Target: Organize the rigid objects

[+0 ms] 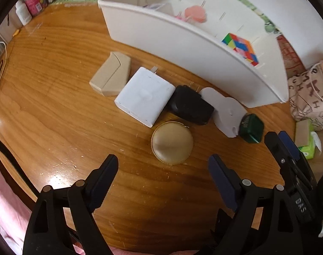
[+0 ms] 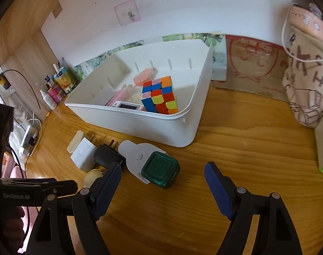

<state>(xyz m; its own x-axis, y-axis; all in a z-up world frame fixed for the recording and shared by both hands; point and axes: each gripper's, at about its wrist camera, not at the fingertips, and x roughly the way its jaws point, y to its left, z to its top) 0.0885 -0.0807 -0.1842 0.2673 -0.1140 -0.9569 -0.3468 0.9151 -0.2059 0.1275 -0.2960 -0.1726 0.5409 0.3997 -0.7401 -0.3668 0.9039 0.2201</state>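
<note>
Both tools stand spread wide with nothing between their blue ribbed pads: the left tool (image 1: 163,165) hangs over the wooden tabletop (image 1: 55,97), and the right tool (image 2: 163,174) does the same in its own view. Just ahead of the left tool, between the lines of its two fingers, lies a round tan case (image 1: 172,142) with a smooth domed lid; the right wrist view shows only a pale edge of it, behind the left finger of the right tool. Further ahead of the left tool lie, in a row, a beige box (image 1: 111,77), a flat white charger (image 1: 144,99) with rounded corners, a matt black adapter (image 1: 190,106) touching the charger, a flat grey-white card-like piece (image 1: 225,110) and a dark green square box (image 1: 251,128) resting against that piece. In the right wrist view the green box (image 2: 161,170) is just ahead of the right tool, towards its left finger, and its glossy top shows a raised square mark, which the left view does not show. Beyond the row stands a white plastic bin (image 2: 150,127). Only the right view looks well into it: a colourful puzzle cube (image 2: 159,95) stands inside, with a round pink thing (image 2: 145,76) behind it and a small white device with a dark screen (image 2: 127,106) beside it.
</note>
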